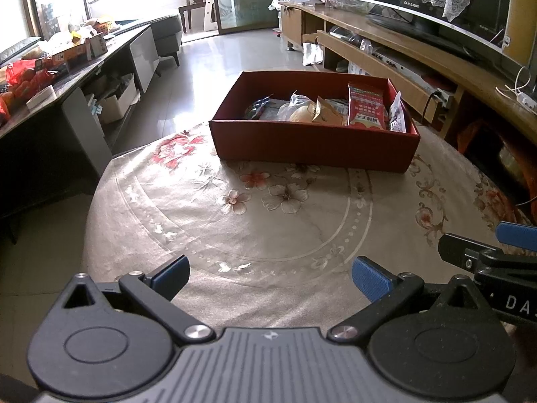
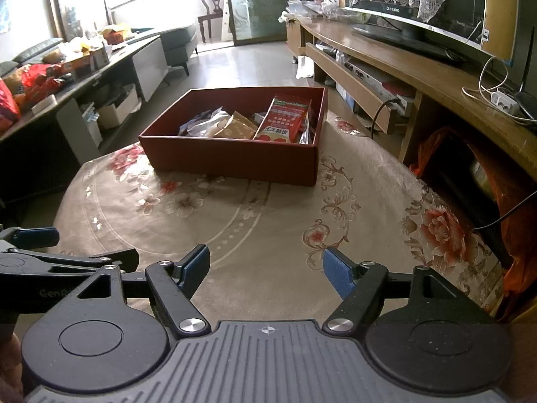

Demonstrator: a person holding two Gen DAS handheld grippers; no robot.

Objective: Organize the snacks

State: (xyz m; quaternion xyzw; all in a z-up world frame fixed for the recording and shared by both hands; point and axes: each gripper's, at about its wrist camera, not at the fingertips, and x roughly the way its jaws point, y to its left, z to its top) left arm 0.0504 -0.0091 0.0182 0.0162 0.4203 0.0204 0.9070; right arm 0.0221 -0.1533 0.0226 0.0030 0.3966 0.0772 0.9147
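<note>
- Blue-padded fingers of the left gripper stand apart above the near edge of a round table, nothing between them.
- Alongside it, the right gripper hangs over the same near edge, its jaws likewise parted and empty; each tool's tip shows at the margin of the other's view.
- A flowered tablecloth, beige with red blossoms and a ring pattern, covers the tabletop, its middle bare.
- At the table's far edge sits a red cardboard box, open at the top, well apart from both grippers.
- Snacks lie inside the box: a tall red packet leans toward its right end, a tan pouch and clear-wrapped items beside it, a white-and-purple bag against the right wall.
- Beyond the table, a wooden TV stand with a television runs along the right.
- Along the left runs a dark sideboard, cluttered with boxes and bags.
</note>
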